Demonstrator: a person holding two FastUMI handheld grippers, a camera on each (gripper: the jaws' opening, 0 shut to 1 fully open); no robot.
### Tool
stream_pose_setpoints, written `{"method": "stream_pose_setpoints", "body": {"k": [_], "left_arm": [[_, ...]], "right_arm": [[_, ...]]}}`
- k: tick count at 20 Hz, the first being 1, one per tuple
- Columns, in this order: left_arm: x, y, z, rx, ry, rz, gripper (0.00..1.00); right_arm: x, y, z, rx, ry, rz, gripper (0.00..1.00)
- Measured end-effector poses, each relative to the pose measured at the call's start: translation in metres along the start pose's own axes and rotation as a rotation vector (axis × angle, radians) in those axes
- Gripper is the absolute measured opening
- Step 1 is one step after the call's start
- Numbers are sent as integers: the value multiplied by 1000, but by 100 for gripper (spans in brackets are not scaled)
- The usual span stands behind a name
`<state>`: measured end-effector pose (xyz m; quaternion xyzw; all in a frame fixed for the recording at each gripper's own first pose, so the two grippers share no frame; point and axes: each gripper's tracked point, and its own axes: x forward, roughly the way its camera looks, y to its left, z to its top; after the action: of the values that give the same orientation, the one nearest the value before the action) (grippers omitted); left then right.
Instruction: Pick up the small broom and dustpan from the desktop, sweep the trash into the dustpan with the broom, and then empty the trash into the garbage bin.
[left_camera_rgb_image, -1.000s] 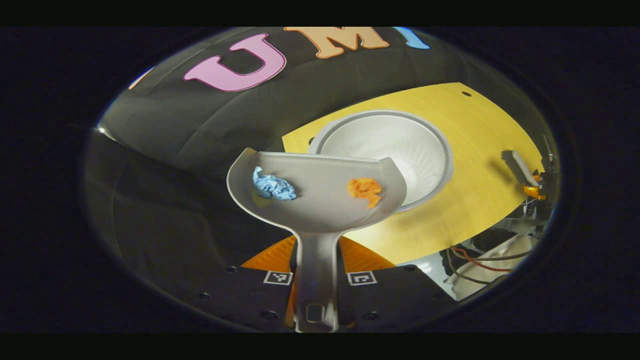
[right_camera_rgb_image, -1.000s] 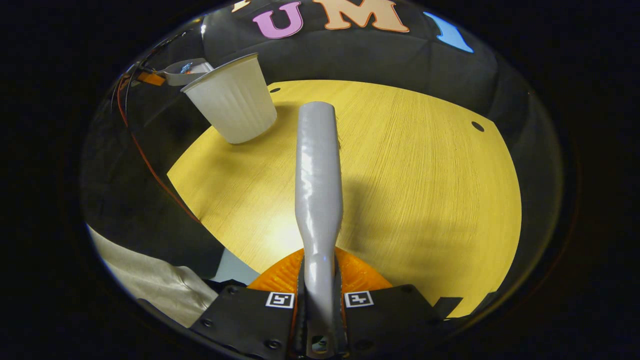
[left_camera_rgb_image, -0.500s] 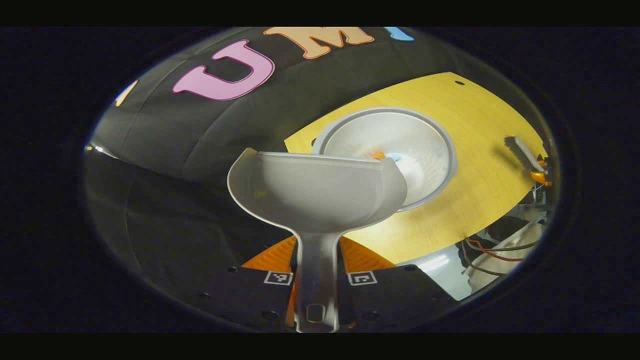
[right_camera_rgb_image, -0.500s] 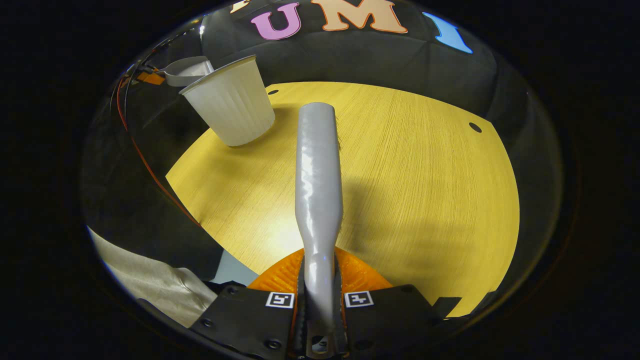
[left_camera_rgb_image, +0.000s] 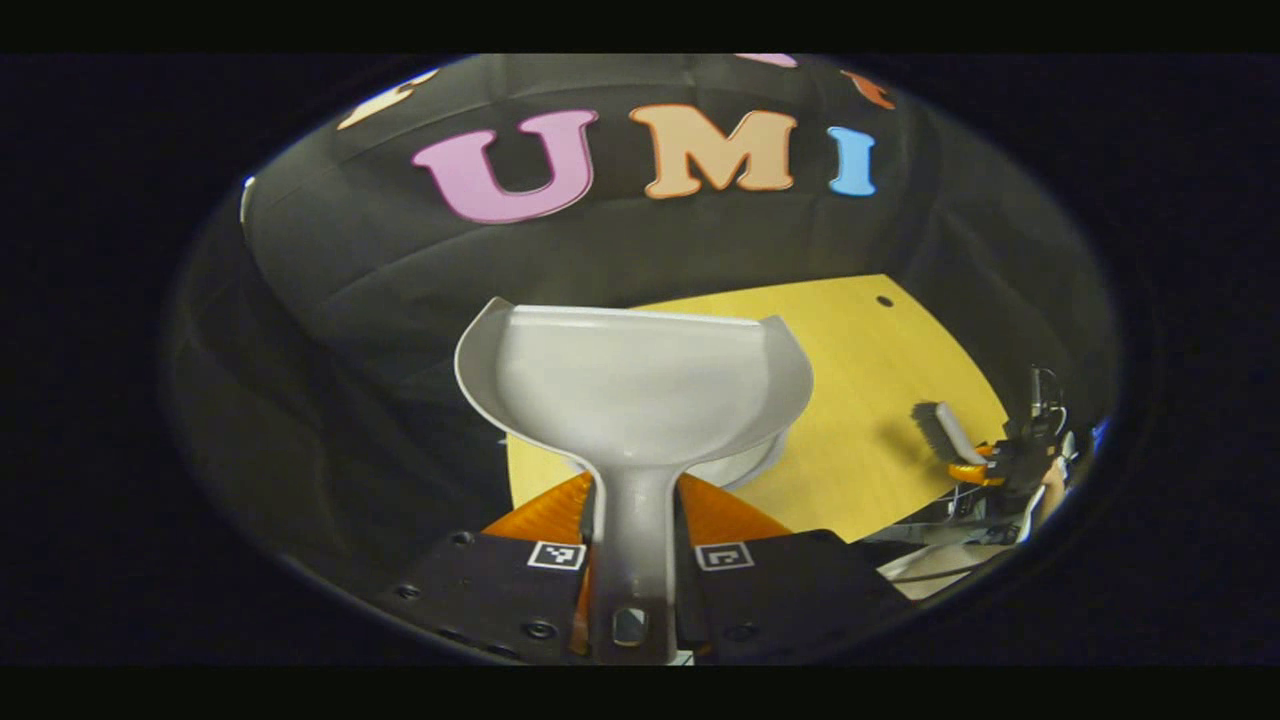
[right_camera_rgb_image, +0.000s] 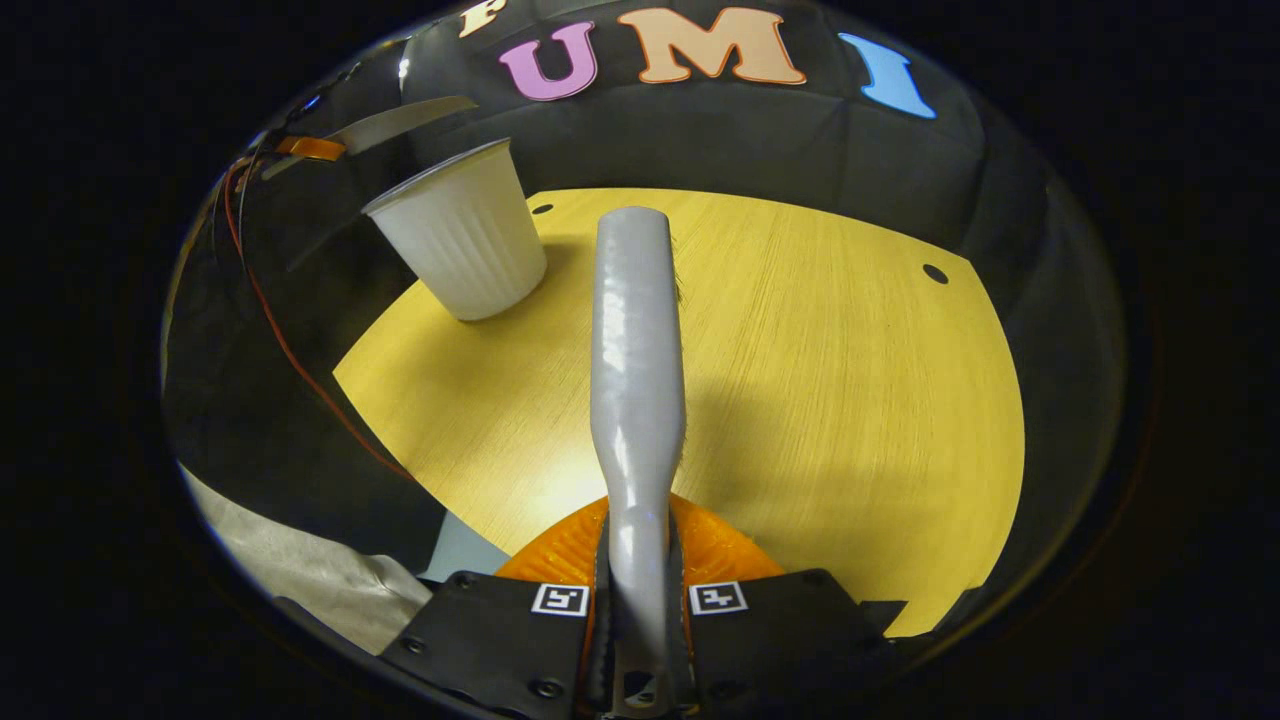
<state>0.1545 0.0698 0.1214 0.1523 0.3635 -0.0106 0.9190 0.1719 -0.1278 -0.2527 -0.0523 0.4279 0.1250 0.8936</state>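
Observation:
In the left gripper view my left gripper (left_camera_rgb_image: 632, 515) is shut on the handle of the grey dustpan (left_camera_rgb_image: 634, 385), whose pan holds nothing. The white garbage bin's rim (left_camera_rgb_image: 748, 468) peeks out just under the pan. Far right, the small broom (left_camera_rgb_image: 940, 430) hangs over the yellow desktop (left_camera_rgb_image: 870, 380). In the right gripper view my right gripper (right_camera_rgb_image: 637, 550) is shut on the grey broom (right_camera_rgb_image: 636, 350) handle, which points forward above the desktop (right_camera_rgb_image: 830, 380). The ribbed white bin (right_camera_rgb_image: 462, 240) stands at the back left, with the dustpan (right_camera_rgb_image: 400, 118) held above it. The bin's inside is hidden.
Red and black cables (right_camera_rgb_image: 275, 315) trail off the desk's left side, and a pale cloth (right_camera_rgb_image: 300, 570) lies below them. Small holes (right_camera_rgb_image: 935, 273) mark the desktop's far edge. The dark booth wall closes the back.
The blue and orange paper wads slid from the dustpan into the bin. The dustpan then tipped back up, and the bin now sits mostly hidden beneath it. The broom barely moved.

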Motion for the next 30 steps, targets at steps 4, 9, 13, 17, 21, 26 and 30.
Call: {"method": "stream_pose_setpoints", "body": {"k": [4,9,13,17,21,26,30], "left_arm": [[29,-78,37,51,-70,-101,25],[83,-190,34,10,-98,-213,25],[121,-223,-2,-141,-107,-206,26],[160,-228,-69,-189,-66,-90,27],[193,-246,-123,-258,-15,-80,26],[214,-257,-175,-294,33,-34,26],[226,-258,-202,-329,68,-5,28]], "right_arm": [[-2,3,-2,66,-14,-29,22],[5,5,-12,138,-2,-74,22],[12,2,-13,158,19,-102,22],[27,5,-15,215,56,-115,22],[67,18,-15,290,112,-141,22],[107,24,-18,320,173,-173,22],[122,24,-23,330,189,-185,22]]}}
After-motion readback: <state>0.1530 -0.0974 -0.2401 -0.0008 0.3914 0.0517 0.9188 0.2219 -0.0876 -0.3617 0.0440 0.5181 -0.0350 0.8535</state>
